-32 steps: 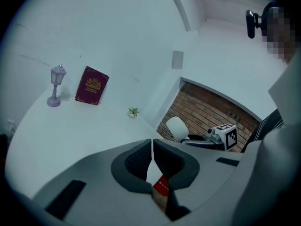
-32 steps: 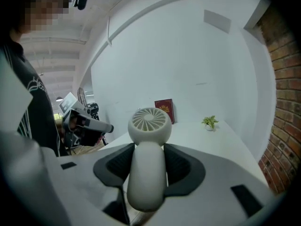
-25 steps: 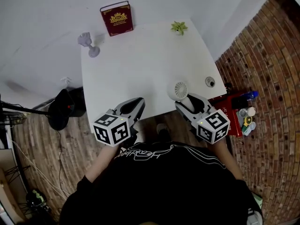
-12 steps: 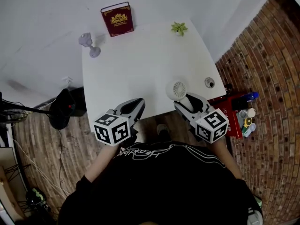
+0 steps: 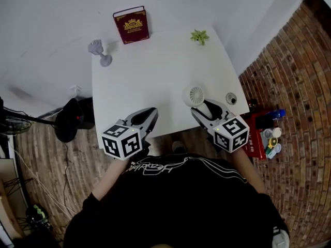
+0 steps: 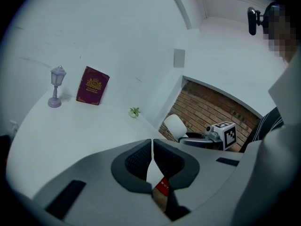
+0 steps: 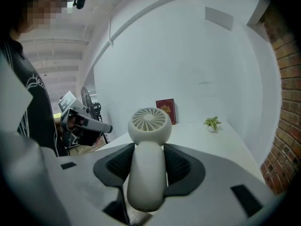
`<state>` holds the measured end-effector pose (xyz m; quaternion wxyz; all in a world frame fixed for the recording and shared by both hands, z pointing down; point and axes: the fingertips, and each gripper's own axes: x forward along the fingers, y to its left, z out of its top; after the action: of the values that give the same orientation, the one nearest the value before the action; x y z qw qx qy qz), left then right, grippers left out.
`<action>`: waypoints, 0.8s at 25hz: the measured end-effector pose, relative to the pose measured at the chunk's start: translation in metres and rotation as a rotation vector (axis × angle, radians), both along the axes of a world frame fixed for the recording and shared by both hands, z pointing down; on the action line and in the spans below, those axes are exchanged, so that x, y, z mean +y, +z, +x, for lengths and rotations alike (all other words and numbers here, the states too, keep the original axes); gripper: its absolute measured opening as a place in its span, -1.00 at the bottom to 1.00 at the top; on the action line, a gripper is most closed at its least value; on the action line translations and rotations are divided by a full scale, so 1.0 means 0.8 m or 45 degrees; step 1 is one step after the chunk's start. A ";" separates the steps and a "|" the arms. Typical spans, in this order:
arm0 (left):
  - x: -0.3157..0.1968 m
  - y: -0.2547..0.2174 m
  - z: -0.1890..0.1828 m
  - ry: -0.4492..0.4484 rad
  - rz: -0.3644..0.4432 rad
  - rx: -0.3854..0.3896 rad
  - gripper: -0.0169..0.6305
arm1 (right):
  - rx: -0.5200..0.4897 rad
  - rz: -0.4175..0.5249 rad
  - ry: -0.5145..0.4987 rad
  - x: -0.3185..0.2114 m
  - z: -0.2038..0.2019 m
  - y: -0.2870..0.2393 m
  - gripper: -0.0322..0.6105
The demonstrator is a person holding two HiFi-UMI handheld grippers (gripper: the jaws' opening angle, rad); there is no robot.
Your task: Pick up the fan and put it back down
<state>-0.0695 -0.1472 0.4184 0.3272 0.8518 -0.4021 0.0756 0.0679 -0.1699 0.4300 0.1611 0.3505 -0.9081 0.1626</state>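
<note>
My left tool [image 5: 149, 114] hung closed and empty at the white bench's [image 5: 155, 71] near edge. Along the far edge stood a grey lamp [image 5: 99, 52], a red book [image 5: 131, 25] and a small plant [image 5: 199, 36]. My right tool [image 5: 201, 110] clamped the white fan [image 5: 195, 95] by its handle over the bench's right side, with brick floor [image 5: 289, 87] beyond.

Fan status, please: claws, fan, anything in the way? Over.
Right claw shut on the fan, by its handle. Left claw shut, empty, at the table near edge. Fan head over the table. Small round object beside it, apart.
</note>
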 end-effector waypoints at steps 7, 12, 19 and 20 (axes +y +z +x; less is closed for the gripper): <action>-0.026 -0.002 0.000 -0.047 -0.006 0.002 -0.83 | 0.057 -0.039 -0.020 -0.048 0.009 0.023 -0.30; -0.041 0.003 -0.003 -0.092 -0.007 -0.012 -0.83 | 0.122 -0.056 -0.059 -0.082 0.013 0.050 -0.30; -0.052 0.018 -0.009 -0.181 -0.019 -0.017 -0.83 | 0.227 -0.125 -0.094 -0.120 0.021 0.113 -0.30; -0.052 0.020 -0.011 -0.194 -0.023 -0.017 -0.83 | 0.243 -0.137 -0.099 -0.124 0.022 0.123 -0.30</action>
<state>-0.0784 -0.1885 0.4347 0.3369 0.8152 -0.4673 0.0599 0.0851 -0.2691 0.5281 0.2716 0.3199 -0.8915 0.1707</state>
